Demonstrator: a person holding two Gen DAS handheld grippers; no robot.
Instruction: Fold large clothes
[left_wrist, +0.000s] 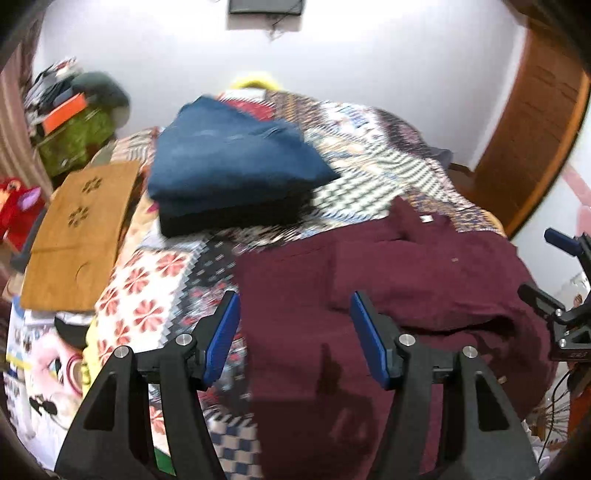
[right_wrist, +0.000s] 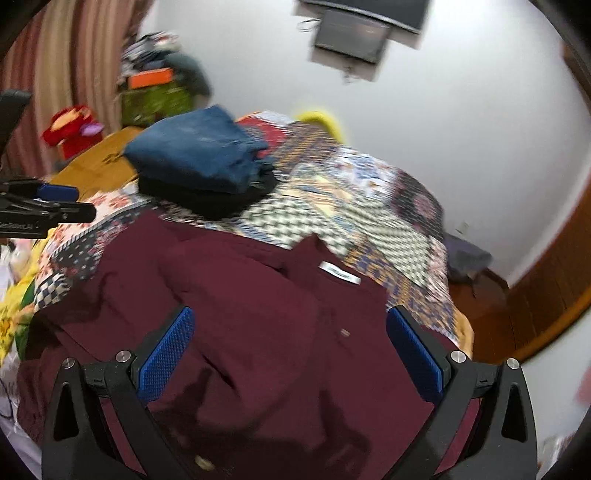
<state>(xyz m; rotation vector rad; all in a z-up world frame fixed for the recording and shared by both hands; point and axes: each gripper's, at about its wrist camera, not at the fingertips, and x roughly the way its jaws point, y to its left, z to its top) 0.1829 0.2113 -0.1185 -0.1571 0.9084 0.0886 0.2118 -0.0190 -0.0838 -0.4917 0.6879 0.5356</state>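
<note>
A maroon shirt (left_wrist: 406, 280) lies spread and rumpled on the patterned bedspread (left_wrist: 369, 155); in the right wrist view it (right_wrist: 258, 325) shows its collar and white label (right_wrist: 340, 272). My left gripper (left_wrist: 293, 314) is open and empty, hovering over the shirt's left part. My right gripper (right_wrist: 288, 332) is open and empty above the shirt's middle; it also shows at the right edge of the left wrist view (left_wrist: 550, 266). The left gripper shows at the left edge of the right wrist view (right_wrist: 51, 203).
A folded stack with blue jeans (left_wrist: 229, 155) on a black garment (left_wrist: 221, 218) sits at the far side of the bed (right_wrist: 207, 155). A brown wooden board (left_wrist: 81, 229) lies at the left. A wooden headboard (left_wrist: 532, 122) and white wall stand behind.
</note>
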